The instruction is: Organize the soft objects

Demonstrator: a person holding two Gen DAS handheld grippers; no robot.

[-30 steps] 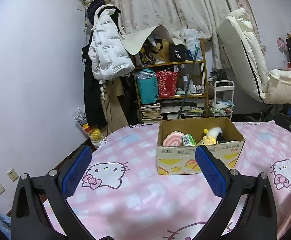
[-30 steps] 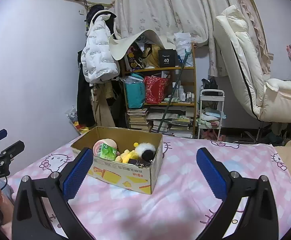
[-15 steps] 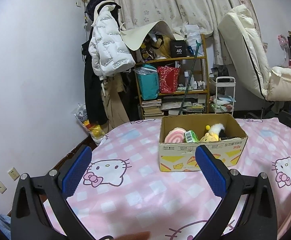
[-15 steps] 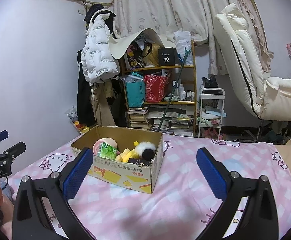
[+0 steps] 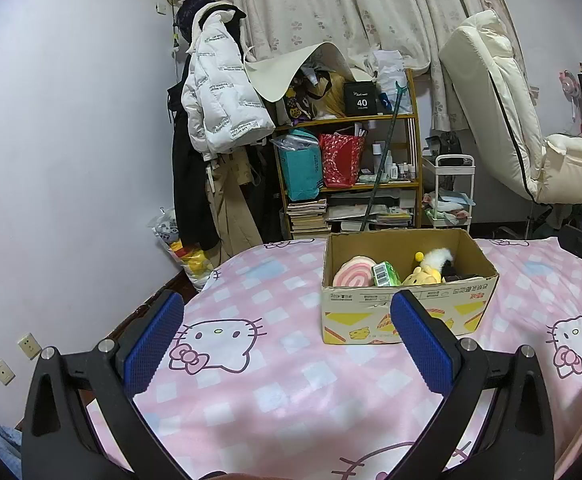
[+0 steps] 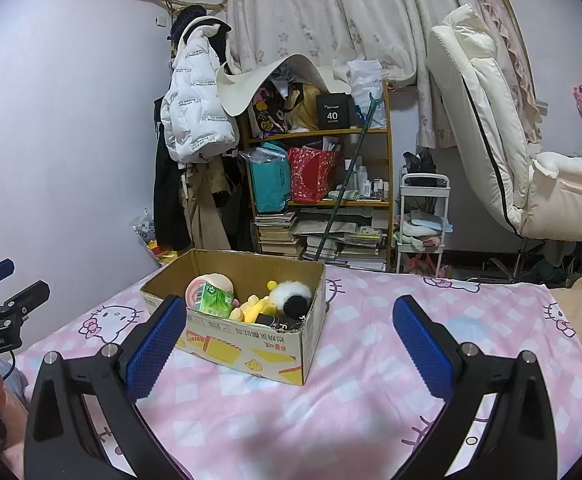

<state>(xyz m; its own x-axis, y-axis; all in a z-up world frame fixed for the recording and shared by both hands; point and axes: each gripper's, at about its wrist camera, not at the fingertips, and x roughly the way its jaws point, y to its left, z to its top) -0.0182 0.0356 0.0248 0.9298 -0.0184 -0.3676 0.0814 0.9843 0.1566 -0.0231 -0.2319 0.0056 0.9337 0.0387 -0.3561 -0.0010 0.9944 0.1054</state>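
An open cardboard box point(image 5: 407, 312) stands on the pink Hello Kitty bedspread point(image 5: 271, 380). Inside lie a pink swirl plush point(image 5: 353, 276), a green packet point(image 5: 385, 274), a yellow plush point(image 5: 423, 278) and a white and black furry toy point(image 5: 437, 258). The box also shows in the right wrist view point(image 6: 251, 344), with the green packet point(image 6: 215, 300) and yellow plush point(image 6: 253, 308). My left gripper point(image 5: 287, 340) is open and empty, held above the bedspread short of the box. My right gripper point(image 6: 291, 340) is open and empty, to the box's right.
A cluttered wooden shelf point(image 5: 355, 184) with bags and books stands behind the bed. A white jacket point(image 5: 219, 100) hangs at the left wall. A cream recliner point(image 5: 503, 120) and a small white trolley point(image 5: 451, 196) stand at the right.
Both grippers have drawn back and tilted slightly, so the box sits a little lower and farther in both views. Both stay open and empty.
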